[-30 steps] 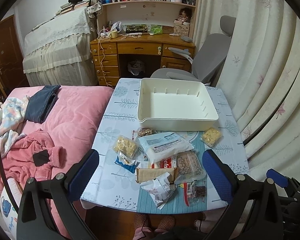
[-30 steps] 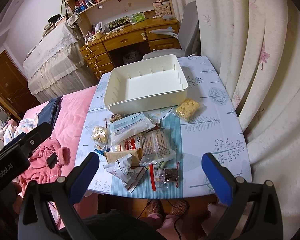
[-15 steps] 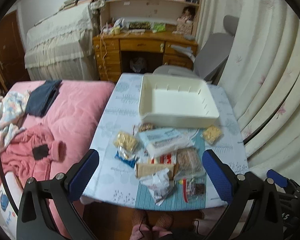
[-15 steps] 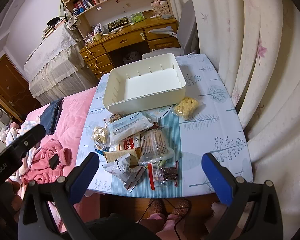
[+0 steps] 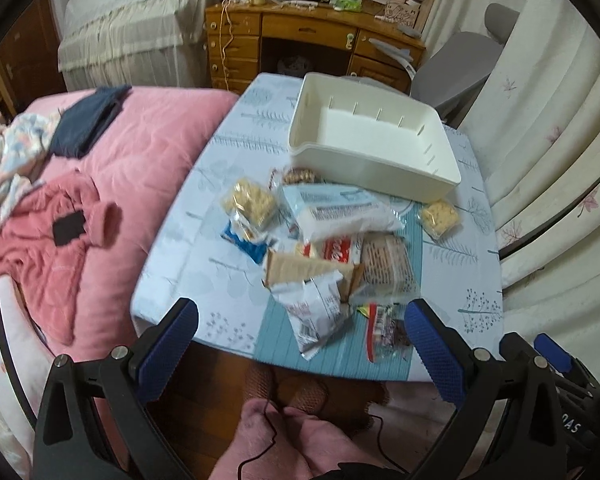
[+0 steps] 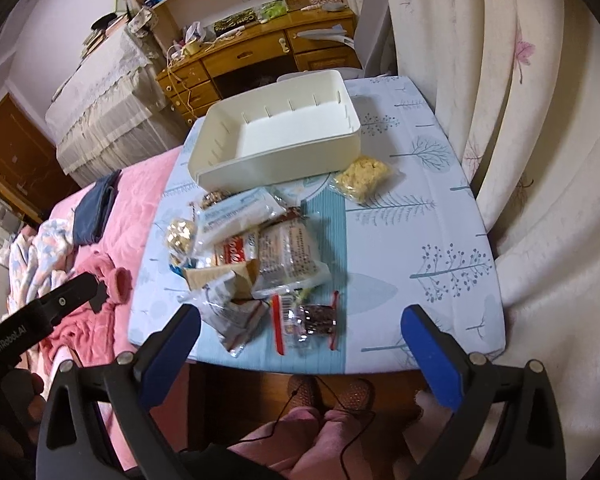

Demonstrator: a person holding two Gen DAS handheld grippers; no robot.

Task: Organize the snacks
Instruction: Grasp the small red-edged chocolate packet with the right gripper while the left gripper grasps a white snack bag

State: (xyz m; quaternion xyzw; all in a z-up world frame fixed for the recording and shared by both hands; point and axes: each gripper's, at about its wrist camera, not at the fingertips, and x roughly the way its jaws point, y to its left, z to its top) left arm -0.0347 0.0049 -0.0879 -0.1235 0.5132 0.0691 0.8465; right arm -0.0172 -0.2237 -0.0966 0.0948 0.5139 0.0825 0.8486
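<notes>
- We've got both grippers hanging over the near table edge, well short of the snacks: left gripper (image 5: 300, 344) and right gripper (image 6: 300, 350), jaws spread wide on each, nothing between them.
- Right view only: the left gripper's body low left, and books on the shelf above the desk (image 6: 260, 46). Left view only: the full spread of the pink bed (image 5: 112, 184) and a sliver of the right gripper at bottom right.
- Bin (image 5: 374, 142) sits at the far end of the table (image 5: 180, 280), open side up, nothing inside. Long axis runs roughly left-right; in the right view it's skewed, right end farther.
- Snack pile lies between bin and near edge, left of table centre. White-blue pack (image 5: 340, 212) lies long axis left-right, just near of the bin wall. Yellow cracker bag (image 5: 248, 204) on the pile's left. Crumpled white wrapper (image 5: 316, 312) and red-striped clear bag (image 6: 306, 320) are closest to the near edge.
- One yellow snack bag (image 6: 362, 178) sits apart on the right, just near of the bin's right corner.
- Open tablecloth: right half near of that bag. Curtain (image 6: 540, 160) close along the right edge, bed along the left.
</notes>
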